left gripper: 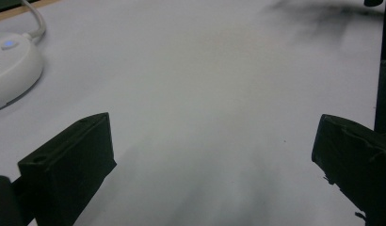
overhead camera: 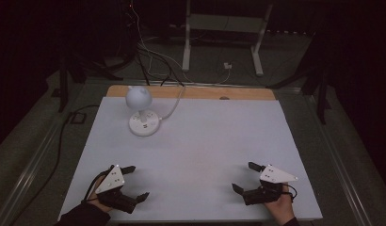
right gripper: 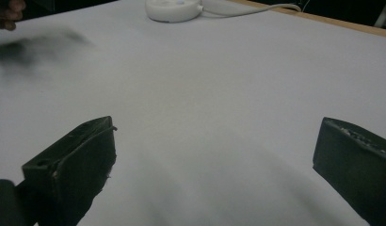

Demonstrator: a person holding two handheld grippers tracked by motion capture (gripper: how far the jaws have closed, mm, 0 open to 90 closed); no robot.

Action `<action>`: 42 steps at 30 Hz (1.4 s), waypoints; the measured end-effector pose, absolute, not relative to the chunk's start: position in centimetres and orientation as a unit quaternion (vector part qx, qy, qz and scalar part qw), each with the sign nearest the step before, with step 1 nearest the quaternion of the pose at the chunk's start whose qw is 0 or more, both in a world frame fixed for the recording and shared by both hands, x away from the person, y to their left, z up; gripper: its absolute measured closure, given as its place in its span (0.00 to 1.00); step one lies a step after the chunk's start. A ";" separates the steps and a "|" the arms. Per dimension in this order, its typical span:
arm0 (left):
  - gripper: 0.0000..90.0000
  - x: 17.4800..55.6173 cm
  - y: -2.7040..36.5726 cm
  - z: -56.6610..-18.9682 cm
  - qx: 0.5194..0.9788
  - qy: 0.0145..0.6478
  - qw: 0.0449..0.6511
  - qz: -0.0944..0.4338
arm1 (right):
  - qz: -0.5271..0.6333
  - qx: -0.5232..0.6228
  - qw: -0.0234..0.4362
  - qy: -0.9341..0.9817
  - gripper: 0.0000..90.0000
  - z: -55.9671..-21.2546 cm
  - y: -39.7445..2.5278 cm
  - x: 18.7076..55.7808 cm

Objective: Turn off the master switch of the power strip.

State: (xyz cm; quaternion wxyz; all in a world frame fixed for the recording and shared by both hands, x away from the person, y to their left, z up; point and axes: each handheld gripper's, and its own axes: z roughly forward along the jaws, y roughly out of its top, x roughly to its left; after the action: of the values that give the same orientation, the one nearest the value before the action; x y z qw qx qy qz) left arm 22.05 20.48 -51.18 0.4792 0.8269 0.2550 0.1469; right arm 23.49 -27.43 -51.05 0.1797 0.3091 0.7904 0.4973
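Left gripper [overhead camera: 131, 182]: jaws spread wide, nothing between them, low over the near-left part of the desk [overhead camera: 205, 150]. Right gripper [overhead camera: 245, 178]: jaws likewise wide apart and empty, near-right part, angled toward the middle. Both are held by hands at the near edge.

Nearest object: a small white lamp [overhead camera: 140, 108] at the far-left of the white sheet, well apart from both grippers, closer to the left one. Round dome head on a short stem, round flat base [left gripper: 12, 70] with a lit blue button. White cable [right gripper: 247, 8] runs off the far edge.

Handling judgement: probably light plastic, rigid, smooth and somewhat slippery. The dome is top-heavy and could tip if pushed high. Best hold looks like the stem, or the base rim from the side; cable may drag.
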 end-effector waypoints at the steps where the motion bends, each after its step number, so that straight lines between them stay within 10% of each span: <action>1: 0.00 22.0 20.4 -51.2 0.828 0.252 0.478 0.147 | 0.494 0.307 0.183 0.793 0.00 -51.1 -27.3 23.4; 42: 0.00 22.7 18.6 -47.1 0.844 0.221 0.468 0.142 | 0.490 0.302 0.211 0.790 0.00 -50.4 -26.1 22.7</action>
State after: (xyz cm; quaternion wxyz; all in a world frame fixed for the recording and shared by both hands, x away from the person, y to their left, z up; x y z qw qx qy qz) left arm 22.70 18.60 -47.13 0.4677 0.8438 0.2212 0.1423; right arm 22.66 -26.12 -50.37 0.2113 0.3024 0.7897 0.4901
